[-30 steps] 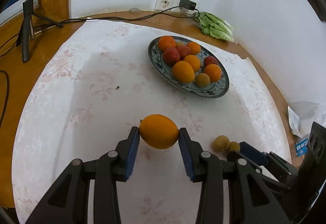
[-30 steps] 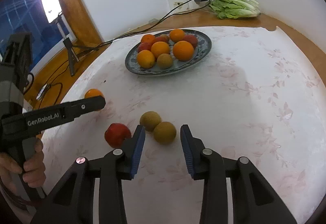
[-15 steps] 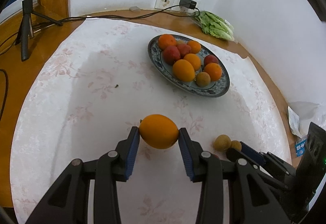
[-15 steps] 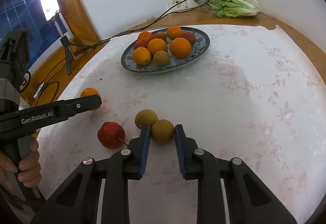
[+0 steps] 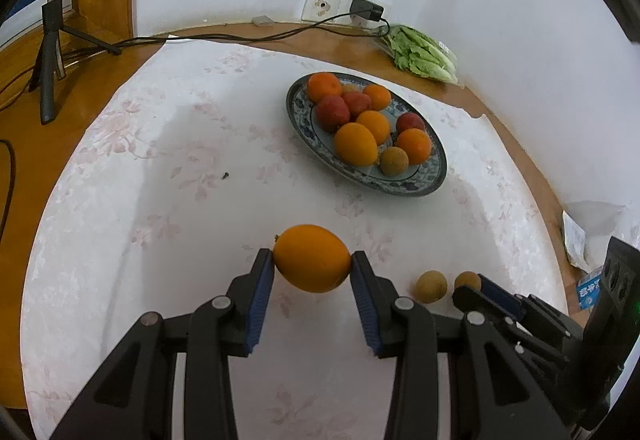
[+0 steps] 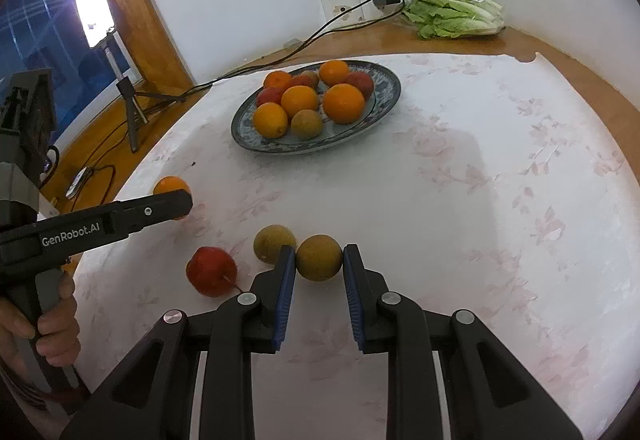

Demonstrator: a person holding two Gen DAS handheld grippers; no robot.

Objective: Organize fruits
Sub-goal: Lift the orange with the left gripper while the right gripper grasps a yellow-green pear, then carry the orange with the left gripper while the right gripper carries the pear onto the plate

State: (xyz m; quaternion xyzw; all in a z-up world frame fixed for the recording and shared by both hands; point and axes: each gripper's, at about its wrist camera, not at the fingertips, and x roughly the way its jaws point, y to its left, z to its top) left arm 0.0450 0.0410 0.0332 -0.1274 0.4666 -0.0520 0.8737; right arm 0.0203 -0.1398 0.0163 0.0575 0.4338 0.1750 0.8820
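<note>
My left gripper (image 5: 312,264) is shut on an orange (image 5: 312,258) and holds it above the white cloth; the orange also shows in the right wrist view (image 6: 171,186). My right gripper (image 6: 319,260) is shut on a brown kiwi (image 6: 319,257), seen in the left wrist view (image 5: 467,280). A second kiwi (image 6: 273,241) and a red apple (image 6: 211,271) lie on the cloth just left of it. A blue patterned plate (image 5: 434,182) holds several oranges, red fruits and a kiwi; it shows in the right wrist view (image 6: 386,102).
Lettuce in a bag (image 6: 452,16) lies at the back by the wall sockets (image 6: 348,6). A cable (image 5: 240,37) runs along the table's back edge. A tripod (image 5: 50,60) and a lamp (image 6: 95,18) stand at the left. Paper packets (image 5: 580,232) lie at the right edge.
My right gripper moved forward and closed on the brown kiwi. My left gripper kept hold of the orange and drifted slightly; the plate looks a little nearer in the right wrist view.
</note>
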